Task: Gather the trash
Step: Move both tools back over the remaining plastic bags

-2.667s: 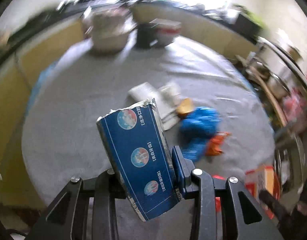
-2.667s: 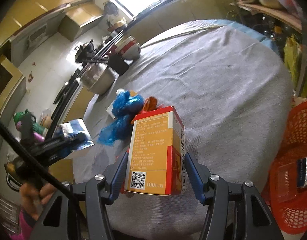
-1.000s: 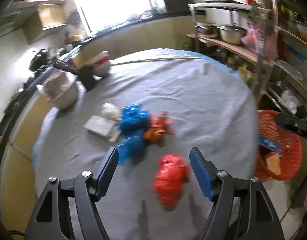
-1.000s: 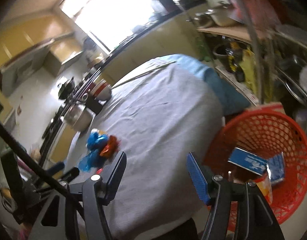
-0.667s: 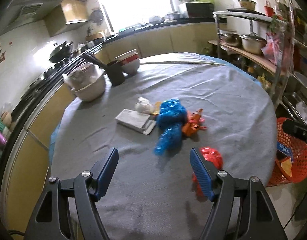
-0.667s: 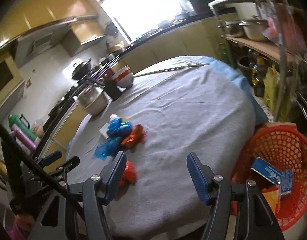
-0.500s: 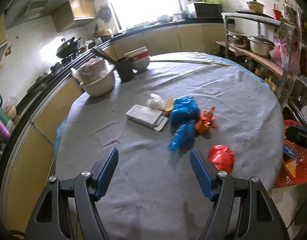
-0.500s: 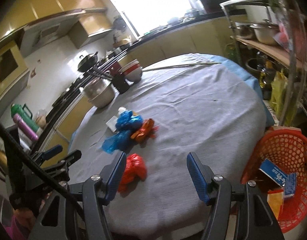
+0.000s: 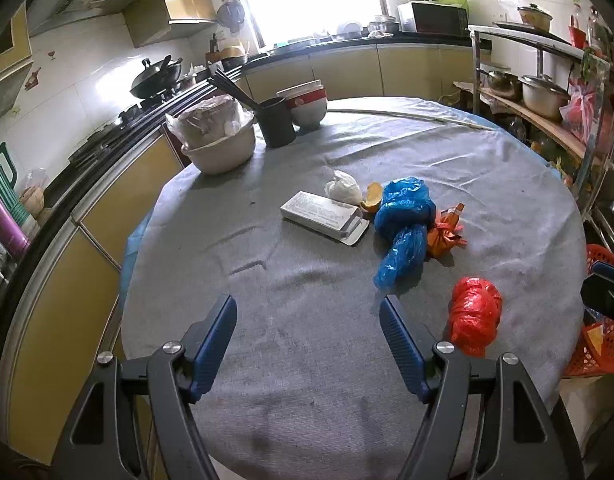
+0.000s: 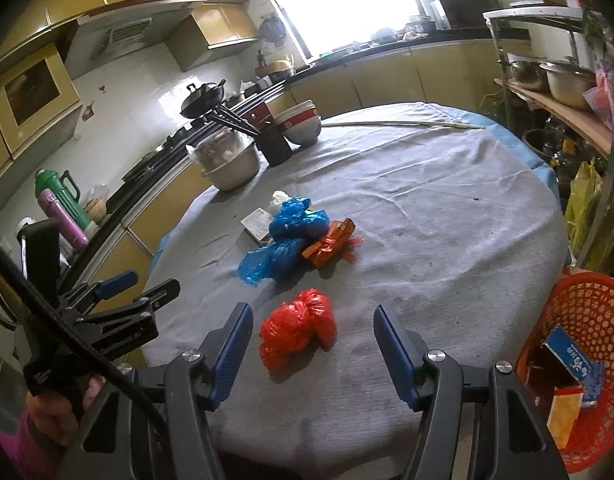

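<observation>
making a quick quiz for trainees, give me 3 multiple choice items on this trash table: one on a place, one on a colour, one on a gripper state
1. Where is the orange basket?
A. on the table
B. beside the table, below its edge
C. on the stove

2. Which colour is the bag nearest the right gripper?
A. red
B. green
C. white

3. How are both grippers?
A. open and empty
B. shut on boxes
C. shut, empty

B: the basket sits lower, past the cloth's rim.
A: a crumpled red bag lies ahead of its fingers.
A: the left gripper and the right show wide gaps.
</observation>
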Motion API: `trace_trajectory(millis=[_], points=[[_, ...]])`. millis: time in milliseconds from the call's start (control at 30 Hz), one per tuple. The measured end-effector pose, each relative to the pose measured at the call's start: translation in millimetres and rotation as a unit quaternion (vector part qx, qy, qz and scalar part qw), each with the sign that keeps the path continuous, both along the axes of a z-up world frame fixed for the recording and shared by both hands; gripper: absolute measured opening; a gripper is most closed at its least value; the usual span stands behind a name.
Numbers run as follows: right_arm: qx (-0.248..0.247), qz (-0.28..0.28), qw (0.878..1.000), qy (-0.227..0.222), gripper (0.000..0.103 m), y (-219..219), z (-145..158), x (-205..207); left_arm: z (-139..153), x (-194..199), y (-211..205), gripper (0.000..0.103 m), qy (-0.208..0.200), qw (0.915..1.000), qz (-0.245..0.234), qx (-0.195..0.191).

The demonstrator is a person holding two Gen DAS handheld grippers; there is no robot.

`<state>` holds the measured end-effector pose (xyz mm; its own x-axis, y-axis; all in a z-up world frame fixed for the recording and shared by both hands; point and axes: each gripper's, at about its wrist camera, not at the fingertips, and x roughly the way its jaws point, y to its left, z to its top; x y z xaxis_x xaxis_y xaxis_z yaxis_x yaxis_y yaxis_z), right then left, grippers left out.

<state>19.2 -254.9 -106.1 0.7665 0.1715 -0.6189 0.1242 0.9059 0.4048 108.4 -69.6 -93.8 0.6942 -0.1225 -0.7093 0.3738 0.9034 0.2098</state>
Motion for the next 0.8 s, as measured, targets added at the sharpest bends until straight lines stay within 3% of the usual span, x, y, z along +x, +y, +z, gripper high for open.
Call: trace_trajectory(millis=[800], points=[[-0.003, 0.023, 1.000, 0.011, 0.066, 10.6, -11.5, 9.3, -16.4, 8.9, 0.1, 0.074, 0.018, 0.9997, 0.011, 0.011]])
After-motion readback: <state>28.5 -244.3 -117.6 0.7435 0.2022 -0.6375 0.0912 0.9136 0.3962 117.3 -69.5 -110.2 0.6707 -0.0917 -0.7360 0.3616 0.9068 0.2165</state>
